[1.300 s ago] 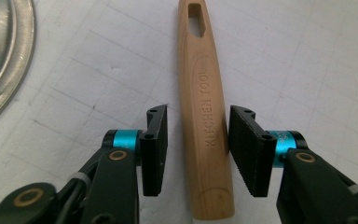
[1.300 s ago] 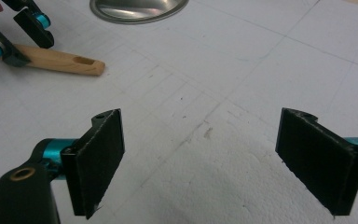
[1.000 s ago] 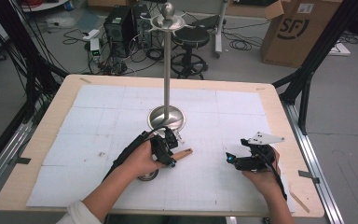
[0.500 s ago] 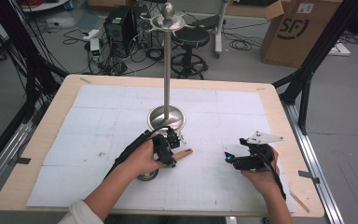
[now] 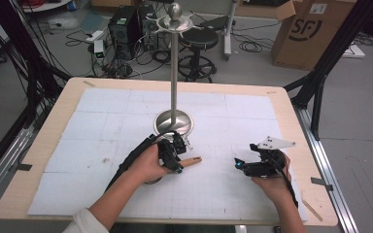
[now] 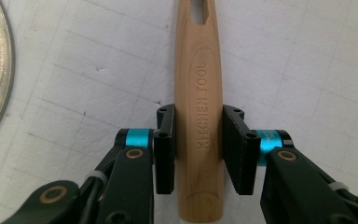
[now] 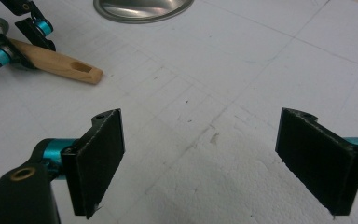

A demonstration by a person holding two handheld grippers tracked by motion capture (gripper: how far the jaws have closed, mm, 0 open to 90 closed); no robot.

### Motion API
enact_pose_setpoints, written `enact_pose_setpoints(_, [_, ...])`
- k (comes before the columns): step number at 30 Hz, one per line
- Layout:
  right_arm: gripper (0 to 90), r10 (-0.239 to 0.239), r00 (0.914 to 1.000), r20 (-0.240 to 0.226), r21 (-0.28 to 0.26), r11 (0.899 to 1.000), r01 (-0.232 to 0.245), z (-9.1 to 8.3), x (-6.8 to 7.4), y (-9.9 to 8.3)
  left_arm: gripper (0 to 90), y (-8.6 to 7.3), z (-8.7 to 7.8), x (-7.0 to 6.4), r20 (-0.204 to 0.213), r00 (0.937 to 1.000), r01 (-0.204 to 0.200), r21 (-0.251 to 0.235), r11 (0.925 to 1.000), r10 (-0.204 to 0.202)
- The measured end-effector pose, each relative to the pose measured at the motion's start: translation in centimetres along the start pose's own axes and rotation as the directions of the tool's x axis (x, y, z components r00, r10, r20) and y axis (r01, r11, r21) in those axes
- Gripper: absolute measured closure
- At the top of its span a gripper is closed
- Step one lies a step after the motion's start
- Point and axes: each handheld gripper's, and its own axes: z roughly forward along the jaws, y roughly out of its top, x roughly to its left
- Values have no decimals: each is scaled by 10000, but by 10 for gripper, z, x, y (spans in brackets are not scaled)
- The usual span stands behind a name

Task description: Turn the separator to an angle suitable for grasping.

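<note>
The light wooden handle point(image 6: 199, 116) carries the engraved words "KITCHEN TOOL", running along its length. The brown cardboard box point(image 5: 315, 31) on the floor behind the bench shows the big dark letters "SF" on its side.

Wooden handle point(image 5: 190, 161) before stand point(image 5: 174, 121) base

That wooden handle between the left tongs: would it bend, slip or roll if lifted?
The wooden handle looks like solid carved wood, so probably stiff and light. Its smooth rounded sides might slip or twist between the left tongs' flat pads. Lying flat on the table, it seems unlikely to roll far.
</note>
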Motion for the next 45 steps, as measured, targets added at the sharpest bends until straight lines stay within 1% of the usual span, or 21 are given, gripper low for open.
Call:
enact_pose_setpoints(4, [140,25,10000,23,-67,10000,-25,-1,-1,-1,679,-2,-2,2,162,9999,-56,-194,9998,59])
enact_pose_setpoints(6, [141,32,10000,35,-55,10000,-31,-1,-2,-2,679,-2,-5,2,185,9998,-81,-369,9993,88])
enact_pose_setpoints(9, [141,51,10000,58,0,10000,-51,-2,-2,-2,679,-2,-12,1,328,9994,-104,-710,9974,128])
enact_pose_setpoints(11, [141,-15,10000,50,36,10000,15,-1,-1,-3,679,-3,-16,1,389,9992,-52,-1021,9948,92])
enact_pose_setpoints(13, [141,-8,10000,41,64,10000,8,-1,-1,-3,678,-4,-21,1,449,9989,-104,-1288,9916,163])
enact_pose_setpoints(17, [141,35,9999,105,31,10000,-35,-4,-2,-5,679,-6,-32,2,590,9982,22,-1874,9823,90])
enact_pose_setpoints(22, [140,66,9999,144,29,10000,-66,-6,-1,-6,679,-9,-43,2,704,9975,107,-2370,9715,62])
enact_pose_setpoints(23, [141,111,9999,127,16,9999,-111,-6,0,-6,679,-9,-46,2,669,9977,72,-2425,9701,93])
enact_pose_setpoints(28, [141,-77,9999,74,197,9998,76,-2,2,-6,679,-13,-57,5,746,9972,236,-2852,9582,-24])
enact_pose_setpoints(32, [141,-26,10000,78,134,9999,25,-3,1,-7,679,-15,-67,9,738,9972,376,-3122,9493,-152])
enact_pose_setpoints(33, [141,-55,9999,123,149,9999,53,-4,0,-8,678,-16,-70,10,727,9973,361,-3196,9469,-134])
enact_pose_setpoints(34, [141,25,10000,96,127,9999,-26,-4,0,-8,679,-16,-73,11,735,9972,349,-3278,9441,-114])
enact_pose_setpoints(35, [141,57,9999,111,144,9999,-58,-4,0,-8,679,-17,-76,11,775,9969,381,-3444,9380,-121])
enact_pose_setpoints(37, [141,42,9999,92,111,9999,-43,-4,0,-8,679,-18,-82,11,862,9963,375,-3696,9284,-60])
enact_pose_setpoints(38, [141,0,10000,77,151,9999,-1,-3,0,-8,678,-18,-86,11,838,9965,311,-3778,9254,8])
enact_pose_setpoints(40, [141,15,10000,56,164,9999,-16,-1,1,-7,679,-19,-93,11,672,9977,155,-3821,9240,110])
enact_pose_setpoints(41, [141,-55,10000,26,154,9999,55,-1,1,-7,679,-20,-96,11,648,9978,152,-3936,9191,112])
enact_pose_setpoints(42, [141,-82,10000,12,150,9999,82,0,2,-6,678,-21,-100,12,707,9974,186,-4056,9139,111])
enact_pose_setpoints(43, [141,-90,10000,-6,147,9999,90,0,2,-6,678,-21,-104,13,756,9971,214,-4142,9099,109])
enact_pose_setpoints(45, [141,-94,10000,7,142,9999,94,0,3,-5,678,-22,-111,15,723,9973,182,-4314,9020,144])
